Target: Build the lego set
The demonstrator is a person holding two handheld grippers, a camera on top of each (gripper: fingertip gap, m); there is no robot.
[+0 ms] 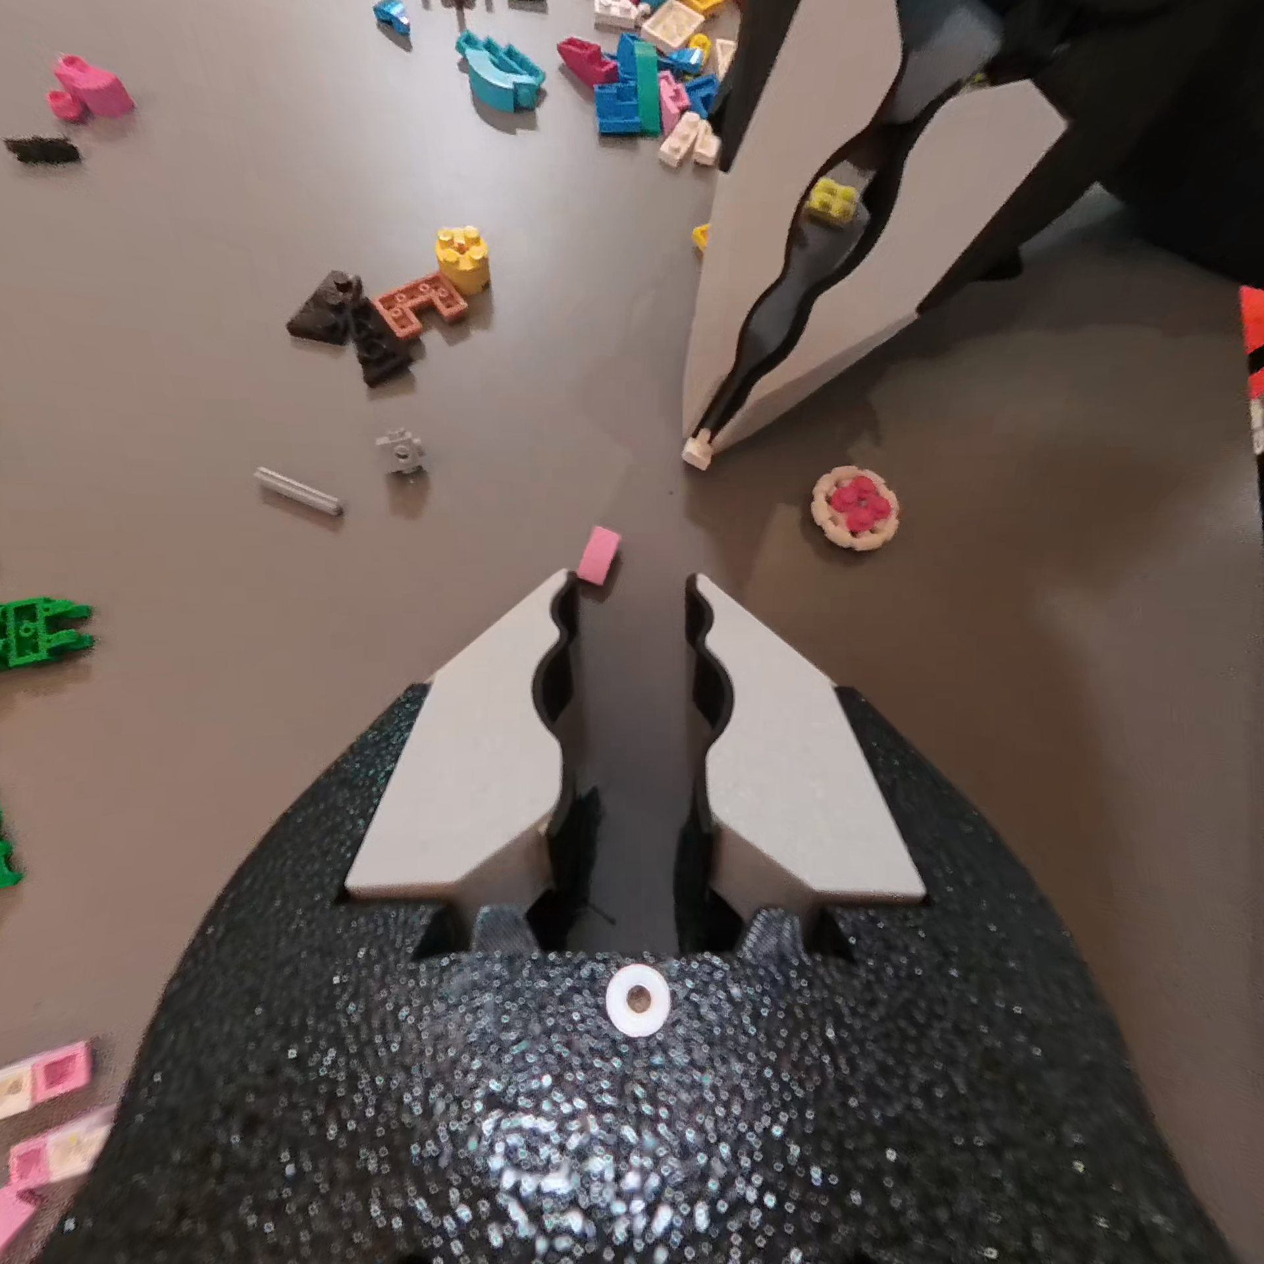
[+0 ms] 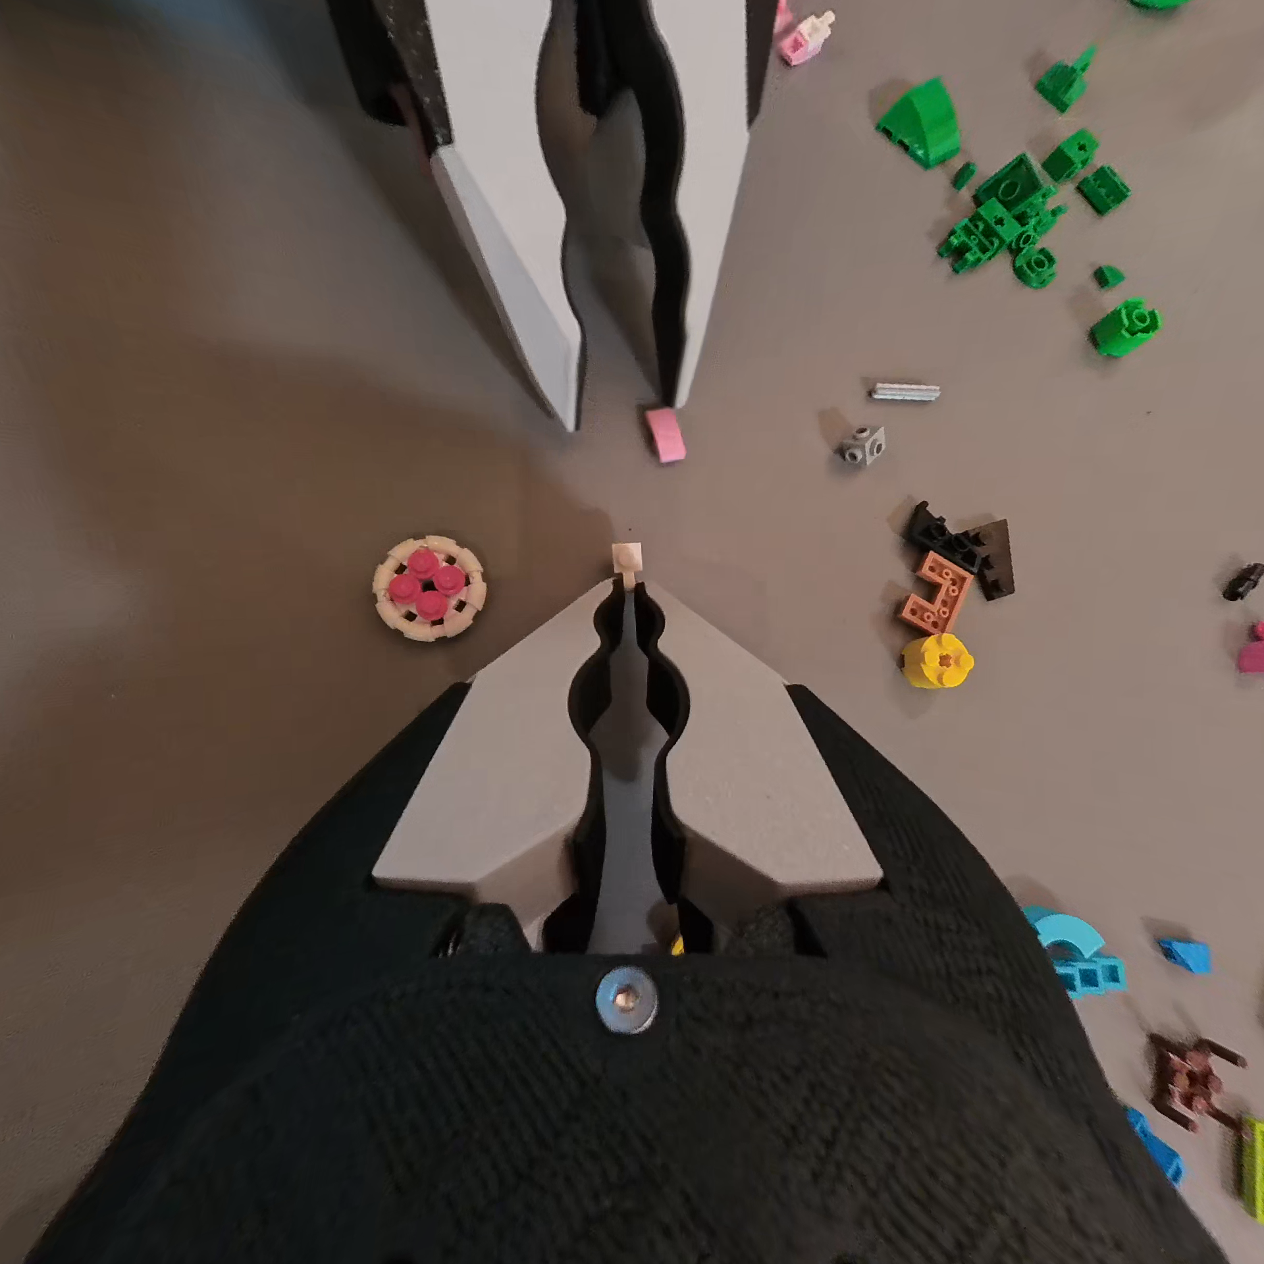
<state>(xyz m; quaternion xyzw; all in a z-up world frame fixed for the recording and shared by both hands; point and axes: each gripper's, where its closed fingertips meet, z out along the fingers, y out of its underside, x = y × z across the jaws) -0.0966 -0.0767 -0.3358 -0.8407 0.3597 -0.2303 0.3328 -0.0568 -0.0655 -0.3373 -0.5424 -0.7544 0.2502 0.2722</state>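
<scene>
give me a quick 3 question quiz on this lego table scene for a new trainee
1. True or false: the right gripper is shut on the small cream square stud piece.
2. Multiple choice: the flat pink rectangular tile lies nearest which fingertip of the open left gripper? A) the one on the picture's left in the left wrist view B) the one on the picture's right C) midway between both
3. Fill in: the round tan pie with dark pink studs lies on the grey table, apart from both ____.

Key: 1 true; 2 A; 3 grippers
</scene>
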